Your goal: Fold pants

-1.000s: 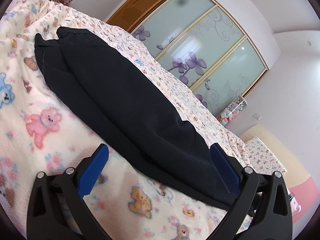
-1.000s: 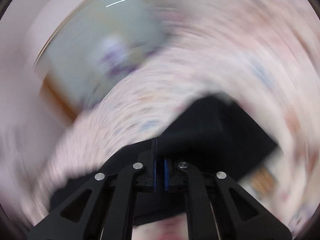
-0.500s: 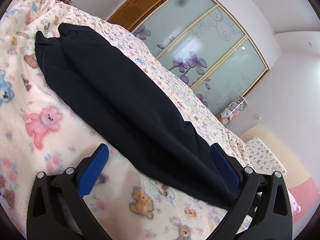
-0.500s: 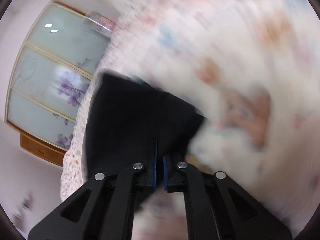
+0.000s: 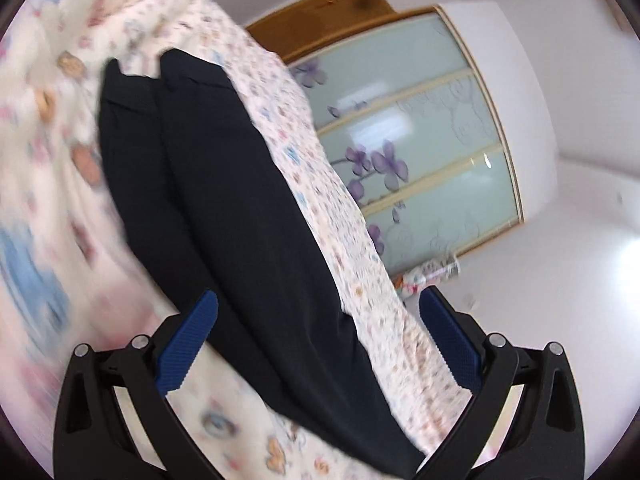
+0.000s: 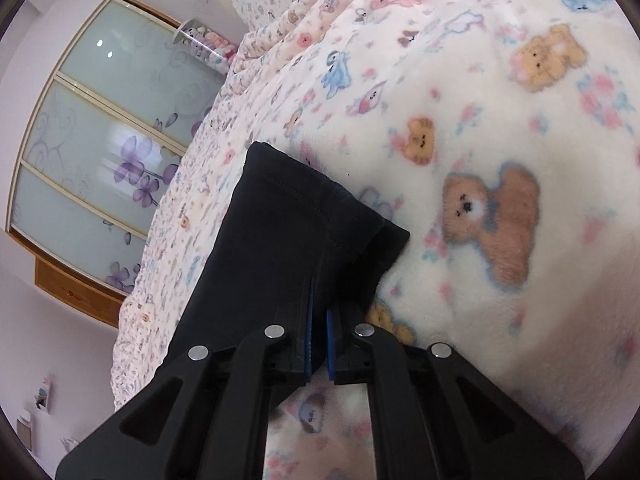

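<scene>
Dark navy cloth pants [image 5: 224, 200] lie lengthwise on the cream teddy-bear fleece blanket [image 6: 500, 128] on the bed, one leg stacked on the other, so the lengthwise fold looks done. Crosswise folds are left, by my read. Right tool [image 6: 319, 340] is clenched on the hem end of the pants [image 6: 288, 248]. Left tool [image 5: 320, 344] is released, fingers spread wide, straddling the cloth near the other end, gripping nothing. Only the left view shows the full leg run; only the right shows the pinch and hem stitching.
</scene>
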`<action>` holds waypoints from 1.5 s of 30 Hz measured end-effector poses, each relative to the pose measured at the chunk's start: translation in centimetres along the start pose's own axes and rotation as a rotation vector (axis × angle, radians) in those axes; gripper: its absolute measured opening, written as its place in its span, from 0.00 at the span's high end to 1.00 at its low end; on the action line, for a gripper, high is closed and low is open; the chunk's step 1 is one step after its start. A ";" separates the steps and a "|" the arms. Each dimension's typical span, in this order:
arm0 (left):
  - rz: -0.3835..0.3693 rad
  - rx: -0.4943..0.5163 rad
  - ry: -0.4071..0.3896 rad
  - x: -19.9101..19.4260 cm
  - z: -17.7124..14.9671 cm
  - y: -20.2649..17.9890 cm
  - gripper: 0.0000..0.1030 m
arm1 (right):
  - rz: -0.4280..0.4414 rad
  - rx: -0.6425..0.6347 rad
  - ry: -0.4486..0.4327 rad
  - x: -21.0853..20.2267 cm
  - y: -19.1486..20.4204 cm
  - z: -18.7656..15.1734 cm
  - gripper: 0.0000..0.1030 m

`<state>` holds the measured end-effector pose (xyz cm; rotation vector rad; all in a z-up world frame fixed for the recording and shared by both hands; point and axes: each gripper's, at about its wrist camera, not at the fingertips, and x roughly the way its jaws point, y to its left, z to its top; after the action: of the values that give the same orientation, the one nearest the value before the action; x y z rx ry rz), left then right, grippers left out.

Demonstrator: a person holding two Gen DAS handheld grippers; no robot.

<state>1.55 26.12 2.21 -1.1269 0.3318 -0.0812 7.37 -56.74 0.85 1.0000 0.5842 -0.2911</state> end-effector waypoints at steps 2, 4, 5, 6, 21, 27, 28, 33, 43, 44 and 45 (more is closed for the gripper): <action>0.018 -0.053 0.035 0.5 2.1 0.9 0.02 | -0.012 -0.009 -0.001 0.2 0.2 -0.2 0.95; 0.031 -0.081 0.096 1.7 3.9 1.4 0.02 | -0.019 -0.016 -0.001 0.4 0.3 -0.3 0.95; 0.048 -0.093 0.133 2.5 4.8 1.6 0.02 | -0.020 -0.016 -0.001 0.5 0.4 -0.3 0.95; 0.063 -0.112 0.170 3.5 5.5 2.0 0.02 | -0.019 -0.012 0.001 0.4 0.4 -0.3 0.95; 0.199 -0.175 0.139 6.5 8.5 4.7 0.91 | -0.022 -0.017 0.008 0.8 0.4 -0.2 0.95; 0.273 -0.084 0.071 5.2 7.4 3.5 0.96 | -0.014 -0.012 0.009 0.9 0.3 0.1 0.95; 0.267 -0.033 0.051 4.4 7.1 2.2 0.96 | -0.011 -0.010 0.009 0.9 0.3 0.1 0.95; 0.188 0.019 -0.007 0.2 5.8 -0.4 0.96 | 0.002 -0.005 0.002 0.7 0.3 0.1 0.95; 0.376 0.042 -0.011 0.7 3.4 4.3 0.76 | 0.014 0.010 0.013 0.7 0.1 0.2 0.94; 0.361 0.058 -0.009 0.8 3.3 4.2 0.72 | 0.022 0.010 0.003 0.6 0.1 0.2 0.94; 0.329 0.077 -0.014 0.7 3.2 3.9 0.61 | 0.049 0.016 -0.016 0.4 0.0 0.4 0.94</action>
<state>2.76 30.48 -0.21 -0.9836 0.4931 0.2023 7.78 -57.08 0.80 1.0247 0.5430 -0.2609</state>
